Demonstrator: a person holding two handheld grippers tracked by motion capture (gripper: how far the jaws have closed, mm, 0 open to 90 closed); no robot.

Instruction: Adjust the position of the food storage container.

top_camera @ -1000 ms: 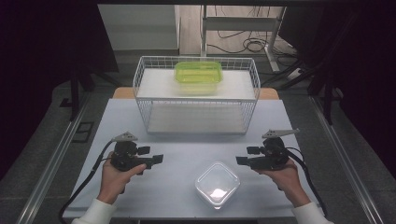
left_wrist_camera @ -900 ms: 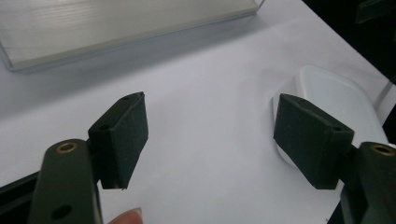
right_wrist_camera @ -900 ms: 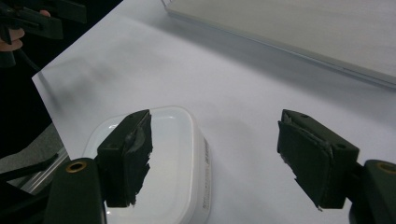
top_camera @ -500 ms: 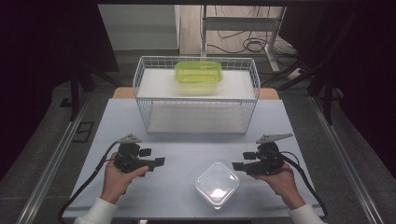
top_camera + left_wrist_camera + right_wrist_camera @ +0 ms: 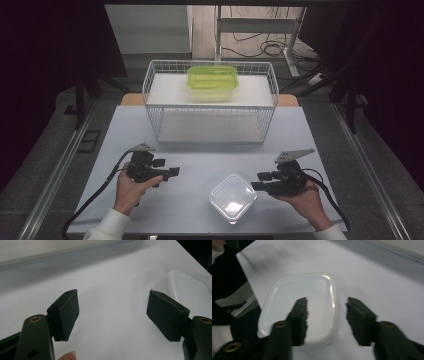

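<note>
Right tool (image 5: pixel 256 181) sits just beside the clear lidded container (image 5: pixel 232 196) at the near middle of the worktop (image 5: pixel 200 155). Its jaws have just been closing and straddle the container's near edge in the right gripper view (image 5: pixel 325 317), one jaw over the lid, one outside the wall; no pad pressing yet, so not gripping. Left tool (image 5: pixel 167 168) is released, jaws wide, nothing between them, container off to its side. To do it well: centre the rim between the pads, seat deep, squeeze gently so the thin wall doesn't flex or skid. Count: two tools, one clear container, one green container (image 5: pixel 212 81) on top of one wire rack (image 5: pixel 210 107).
</note>
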